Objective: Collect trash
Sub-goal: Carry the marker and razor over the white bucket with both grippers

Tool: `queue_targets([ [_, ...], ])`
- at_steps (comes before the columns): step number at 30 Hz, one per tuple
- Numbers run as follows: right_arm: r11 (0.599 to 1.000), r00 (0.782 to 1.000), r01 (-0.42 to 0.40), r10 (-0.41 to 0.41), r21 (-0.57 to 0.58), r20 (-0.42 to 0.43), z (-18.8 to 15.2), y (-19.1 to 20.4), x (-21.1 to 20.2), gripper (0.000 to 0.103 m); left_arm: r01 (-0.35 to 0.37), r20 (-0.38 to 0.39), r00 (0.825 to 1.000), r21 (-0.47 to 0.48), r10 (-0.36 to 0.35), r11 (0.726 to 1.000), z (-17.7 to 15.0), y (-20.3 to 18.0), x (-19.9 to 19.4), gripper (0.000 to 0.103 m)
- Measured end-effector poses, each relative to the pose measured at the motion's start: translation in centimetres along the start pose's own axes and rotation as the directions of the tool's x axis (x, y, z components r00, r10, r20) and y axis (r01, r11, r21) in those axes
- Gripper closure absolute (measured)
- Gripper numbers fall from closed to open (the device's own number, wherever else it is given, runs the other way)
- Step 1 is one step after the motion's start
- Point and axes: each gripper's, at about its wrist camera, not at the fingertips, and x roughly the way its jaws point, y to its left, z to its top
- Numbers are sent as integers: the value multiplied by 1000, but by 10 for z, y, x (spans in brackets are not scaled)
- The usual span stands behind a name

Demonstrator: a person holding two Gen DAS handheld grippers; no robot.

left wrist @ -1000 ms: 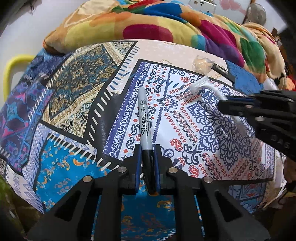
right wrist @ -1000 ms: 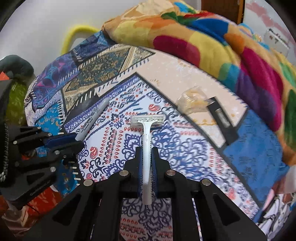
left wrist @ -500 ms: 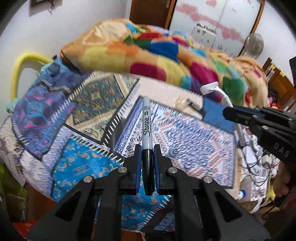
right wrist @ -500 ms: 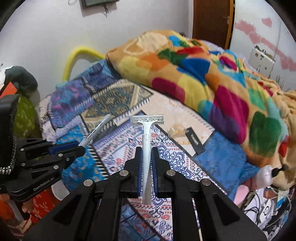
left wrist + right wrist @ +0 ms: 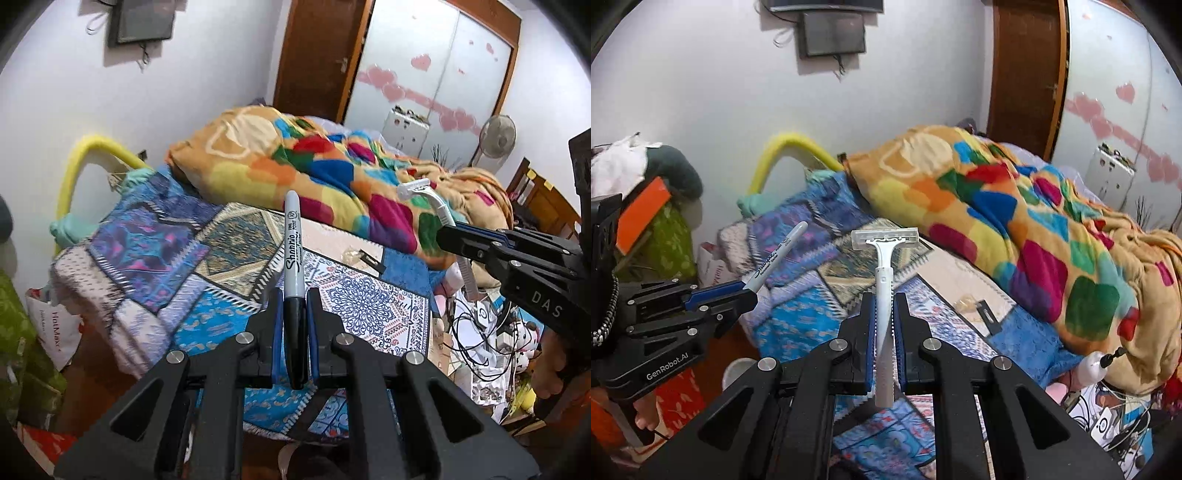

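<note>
Trash is in both your claws, lifted clear above the bed [image 5: 369,306]: your left claw [image 5: 295,325] is clenched on a Sharpie marker [image 5: 292,254] by its black cap end, your right claw [image 5: 884,332] clenched on a white disposable razor [image 5: 884,288], head up. Farther off, near the bedspread's far edge beside the colourful blanket [image 5: 1015,221], lie a crumpled clear wrapper [image 5: 966,302] and a black strip [image 5: 988,315].

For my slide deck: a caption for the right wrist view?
Right gripper holds a razor above the bed.
</note>
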Motion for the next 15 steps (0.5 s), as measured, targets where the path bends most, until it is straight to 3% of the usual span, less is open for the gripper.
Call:
queue_targets([
  [15,985,985,-151,157,-85,66,-6,99,-34,94,-105,84,990,-107,114,989,-47,67,-108,92],
])
